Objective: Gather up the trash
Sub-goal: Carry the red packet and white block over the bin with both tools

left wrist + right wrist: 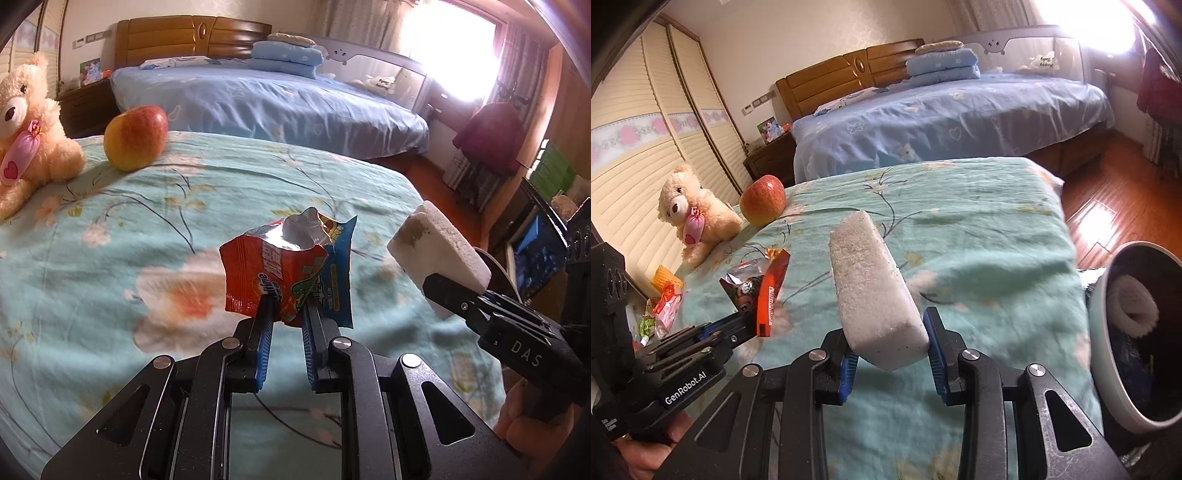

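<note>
Trash, two pieces, both lifted clear of the floral bedspread (110, 236): a torn snack wrapper (286, 271) at centre of the left wrist view, and a white foam block (875, 295) at centre of the right wrist view.

Risk, as judged from the grips: wrapper pinched only along its lower edge, so liable to slip or tear loose under a quick swing. Foam block clamped at its near end only, the long free end projecting up and away; liable to pivot between the pads, or to strike the rim of the bin (1108, 321) at right edge of the right wrist view. Bin already holding a white roll, so a careless drop may bounce out. More wrappers (665, 306) lying at left edge of the right wrist view, not yet collected. Apple (135, 138) and teddy bear (27, 125), upper left, well apart from both grippers; not trash, to be left alone.

Left gripper (288, 314): nearly together, clamped on the wrapper's bottom edge, foil mouth gaping upward.

Right gripper (890, 349): partly apart, blue pads pressing either side of the foam block, nothing else touched.
</note>
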{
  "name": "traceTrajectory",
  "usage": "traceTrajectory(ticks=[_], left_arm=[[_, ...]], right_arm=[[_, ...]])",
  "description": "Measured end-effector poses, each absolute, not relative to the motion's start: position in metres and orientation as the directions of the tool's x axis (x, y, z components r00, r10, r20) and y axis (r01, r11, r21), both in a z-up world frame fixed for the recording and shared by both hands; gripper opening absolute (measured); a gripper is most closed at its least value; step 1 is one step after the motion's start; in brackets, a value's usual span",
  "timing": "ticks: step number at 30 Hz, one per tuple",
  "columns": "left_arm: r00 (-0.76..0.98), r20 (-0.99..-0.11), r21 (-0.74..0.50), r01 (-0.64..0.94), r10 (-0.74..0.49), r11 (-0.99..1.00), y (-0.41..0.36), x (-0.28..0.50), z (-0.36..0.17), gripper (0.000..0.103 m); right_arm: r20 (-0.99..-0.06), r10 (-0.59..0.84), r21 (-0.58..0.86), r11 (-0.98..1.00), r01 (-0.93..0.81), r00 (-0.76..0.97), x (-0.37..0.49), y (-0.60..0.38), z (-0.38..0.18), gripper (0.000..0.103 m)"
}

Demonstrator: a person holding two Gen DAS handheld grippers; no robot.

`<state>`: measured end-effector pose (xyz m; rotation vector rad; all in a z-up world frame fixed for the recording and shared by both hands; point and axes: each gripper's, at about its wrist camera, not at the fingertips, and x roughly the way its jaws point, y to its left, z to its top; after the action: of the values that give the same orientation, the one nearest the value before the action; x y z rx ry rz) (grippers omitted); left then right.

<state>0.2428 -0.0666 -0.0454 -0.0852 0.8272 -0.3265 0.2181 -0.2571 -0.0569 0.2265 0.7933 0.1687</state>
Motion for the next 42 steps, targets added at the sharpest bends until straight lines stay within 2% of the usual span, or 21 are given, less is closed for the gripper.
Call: traceTrajectory(ticks=[42], left_arm=[[0.600,-0.707,-0.098,0.440,-0.374,0.892,-0.173,0.187,-0.033,0.014]], right_arm=[[-0.660,0.100,0.300,0.944,0.140,0.744,0.129,-0.358,-0.055,0.034]])
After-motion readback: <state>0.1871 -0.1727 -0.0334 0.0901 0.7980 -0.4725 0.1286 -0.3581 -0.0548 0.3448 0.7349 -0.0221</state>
